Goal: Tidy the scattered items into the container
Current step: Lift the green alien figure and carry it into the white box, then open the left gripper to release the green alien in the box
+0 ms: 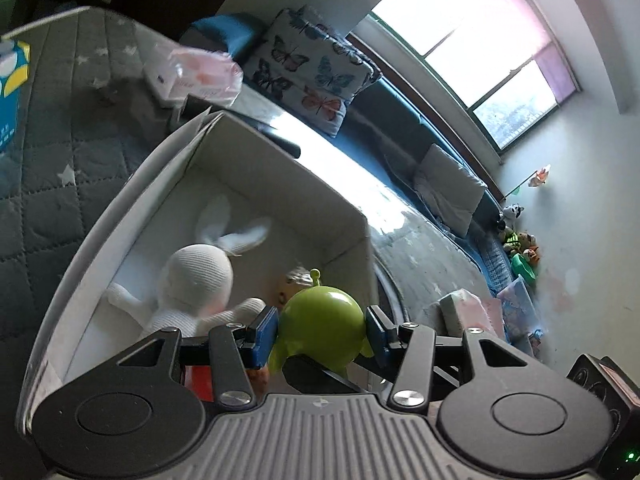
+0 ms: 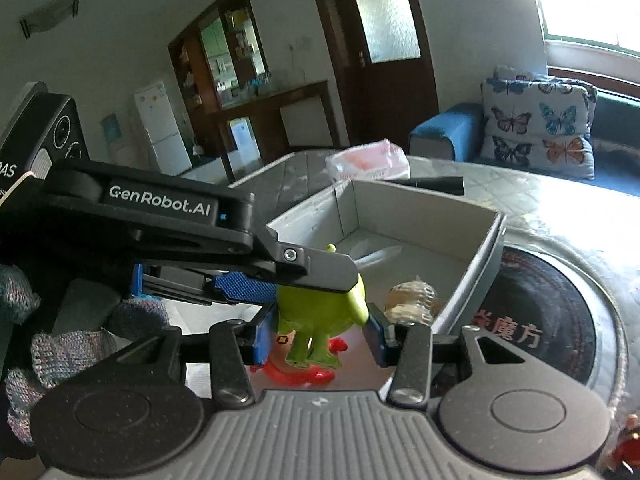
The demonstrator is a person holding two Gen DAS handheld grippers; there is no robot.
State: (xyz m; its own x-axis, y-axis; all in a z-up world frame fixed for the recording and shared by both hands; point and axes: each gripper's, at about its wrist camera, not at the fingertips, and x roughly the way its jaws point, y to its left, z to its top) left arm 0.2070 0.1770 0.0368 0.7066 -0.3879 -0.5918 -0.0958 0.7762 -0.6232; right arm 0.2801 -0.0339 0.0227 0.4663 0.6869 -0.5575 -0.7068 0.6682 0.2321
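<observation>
Gripped between blue pads, the green alien toy (image 1: 320, 312) sits right at the lens in both wrist views: the left gripper (image 1: 322, 330) clamps its round body from either side, and in the right wrist view the right gripper (image 2: 318, 334) closes on the same toy lower down, about its legs, while the left gripper's finger crosses over its head. Both claws therefore appear shut on this one figure, which hangs at the near edge of the white box (image 1: 256, 168), over its opening as the left view shows it. Inside already lie a white knitted rabbit (image 1: 196, 280) and a small pale figure (image 2: 412, 300). Judging by this, the step in hand is carrying the toy to the container; the next move calls for bringing it fully past the near wall, lowering it beside the rabbit, and opening both pairs of pads together so it drops cleanly. Hard to make out: whether the toy's feet clear the rim, what the red shape (image 2: 304, 372) beneath it is, and the box's near floor, hidden behind the grippers. A gloved hand (image 2: 60, 344) is cut off at the left edge.
</observation>
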